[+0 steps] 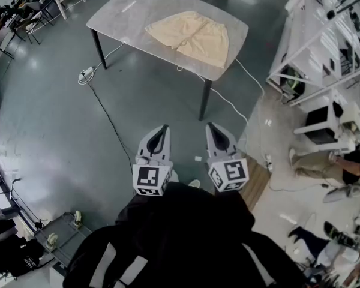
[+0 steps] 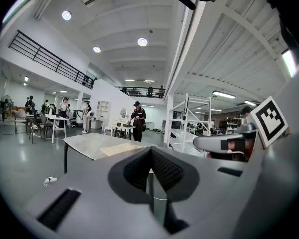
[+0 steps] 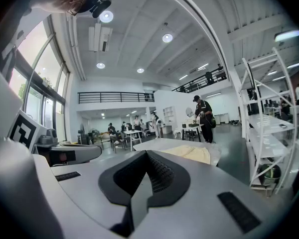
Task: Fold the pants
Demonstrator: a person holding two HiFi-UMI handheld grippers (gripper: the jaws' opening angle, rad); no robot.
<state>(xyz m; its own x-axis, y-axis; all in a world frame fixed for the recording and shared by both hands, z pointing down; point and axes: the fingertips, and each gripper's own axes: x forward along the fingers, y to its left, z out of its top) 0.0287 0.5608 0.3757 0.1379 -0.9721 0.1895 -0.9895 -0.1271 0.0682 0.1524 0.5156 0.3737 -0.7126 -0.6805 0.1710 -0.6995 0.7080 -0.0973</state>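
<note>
A person in a dark jacket (image 1: pixel 168 239) stands on the grey workshop floor (image 1: pixel 48 119), well apart from a grey table (image 1: pixel 108 11). A pair of cream pants (image 1: pixel 189 36) lies on it, spread flat and unfolded toward its right-hand end. The spread-out lay looks deliberate, since it leaves every edge of the cloth open to a pinch.

The left gripper (image 1: pixel 163 129) and the right gripper (image 1: pixel 211 126) are held out side by side in front of the body. Both are tipped a little below level and aimed at the table. Each gripper's own view shows its 2 jaws pressed fully together with nothing between them. The table and the pale cloth sit small in the distance beyond the tips. Closed and empty, the 2 tools seem to be carried this way simply for the walk across the room.

By that reading the fold has not yet begun. The person must first reach the table, and the jaws must part before either can take a hem or waistband.

A cable (image 1: pixel 105 110) trails over the floor from a power strip (image 1: pixel 86 74) near a table leg, a possible snag for feet on the way in. White shelving (image 1: pixel 324 35) lines the right side, and other people work at far tables in the background.
</note>
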